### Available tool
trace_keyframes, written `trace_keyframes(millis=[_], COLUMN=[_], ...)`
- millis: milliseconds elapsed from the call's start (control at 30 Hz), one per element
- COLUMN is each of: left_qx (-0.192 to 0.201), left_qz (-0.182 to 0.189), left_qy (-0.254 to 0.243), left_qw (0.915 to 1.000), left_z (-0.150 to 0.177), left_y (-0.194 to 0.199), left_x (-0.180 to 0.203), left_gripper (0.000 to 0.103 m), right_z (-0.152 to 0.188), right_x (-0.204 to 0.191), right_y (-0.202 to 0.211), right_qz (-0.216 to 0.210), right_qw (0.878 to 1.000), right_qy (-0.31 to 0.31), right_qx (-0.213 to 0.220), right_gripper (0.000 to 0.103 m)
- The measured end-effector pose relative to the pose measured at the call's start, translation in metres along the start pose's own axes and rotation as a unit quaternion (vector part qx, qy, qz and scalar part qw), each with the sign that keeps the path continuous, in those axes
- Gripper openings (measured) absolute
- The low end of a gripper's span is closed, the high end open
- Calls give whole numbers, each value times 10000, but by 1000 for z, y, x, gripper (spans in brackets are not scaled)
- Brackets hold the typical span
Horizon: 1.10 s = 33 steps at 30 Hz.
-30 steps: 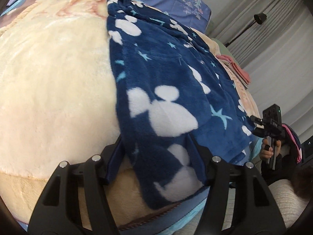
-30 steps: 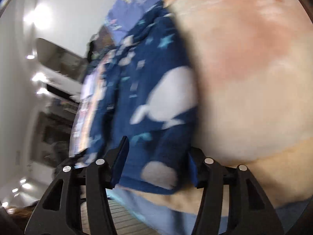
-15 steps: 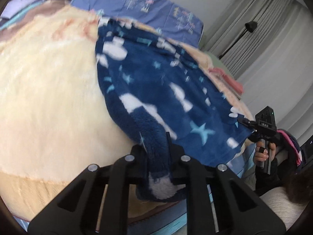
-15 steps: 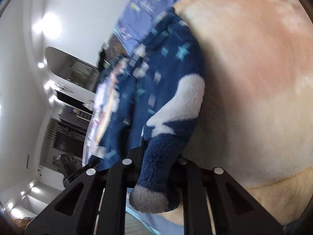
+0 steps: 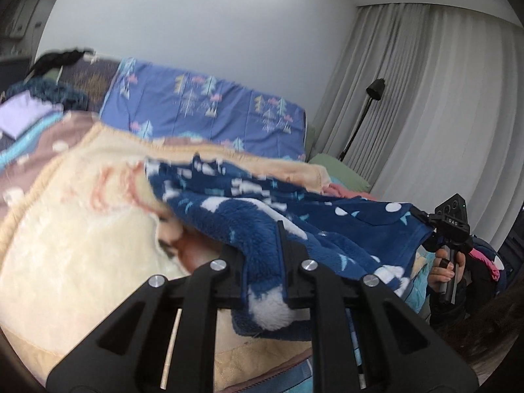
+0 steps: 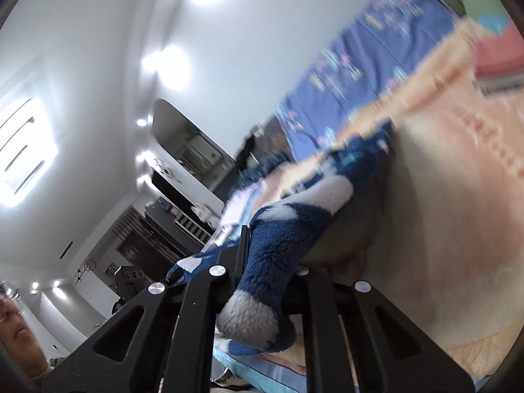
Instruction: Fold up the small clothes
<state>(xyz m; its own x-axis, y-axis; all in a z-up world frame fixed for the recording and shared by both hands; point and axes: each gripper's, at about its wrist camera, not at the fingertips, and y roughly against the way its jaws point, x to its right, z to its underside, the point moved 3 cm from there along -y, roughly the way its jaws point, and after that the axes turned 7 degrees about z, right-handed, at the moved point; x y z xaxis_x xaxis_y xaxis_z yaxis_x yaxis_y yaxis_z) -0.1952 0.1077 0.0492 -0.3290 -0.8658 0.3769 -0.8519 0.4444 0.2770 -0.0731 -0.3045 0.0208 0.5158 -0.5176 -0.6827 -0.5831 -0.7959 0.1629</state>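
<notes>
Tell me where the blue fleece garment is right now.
The blue fleece garment hangs between the left gripper and right gripper, over the cream blanket.

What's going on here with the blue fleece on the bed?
A person is folding a blue fleece garment on a cream blanket using two handheld grippers. The left gripper and the right gripper are each shut on a near corner, holding that edge raised off the blanket. The far end lies on the blanket.
</notes>
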Motion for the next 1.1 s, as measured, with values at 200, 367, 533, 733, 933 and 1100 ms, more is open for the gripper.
trace_keyframes(millis=[200, 367, 533, 733, 933, 1100], left_qx=[544, 39, -203, -297, -326, -321], left_qz=[-188, -392, -506, -529, -592, -707], left_qy=[-776, -45, 494, 403, 291, 182], left_qw=[9953, 9992, 9973, 9973, 9973, 9968], left_z=[-23, -8, 2, -15, -37, -56], left_y=[47, 2, -35, -73, -97, -111], left_x=[40, -7, -51, -64, -74, -85], left_gripper=[14, 14, 14, 15, 15, 15], right_z=[-1, -1, -8, -17, -33, -55], right_x=[-52, 1, 41, 49, 62, 69], right_y=[42, -5, -42, -74, -96, -114], right_qz=[199, 747, 1144, 1347, 1441, 1479], right_qw=[9896, 9958, 9934, 9906, 9892, 9882], right_qy=[1217, 482, 67, 228, 246, 374], right_qx=[744, 215, 84, 84, 103, 123], right_gripper=[10, 10, 10, 10, 10, 10])
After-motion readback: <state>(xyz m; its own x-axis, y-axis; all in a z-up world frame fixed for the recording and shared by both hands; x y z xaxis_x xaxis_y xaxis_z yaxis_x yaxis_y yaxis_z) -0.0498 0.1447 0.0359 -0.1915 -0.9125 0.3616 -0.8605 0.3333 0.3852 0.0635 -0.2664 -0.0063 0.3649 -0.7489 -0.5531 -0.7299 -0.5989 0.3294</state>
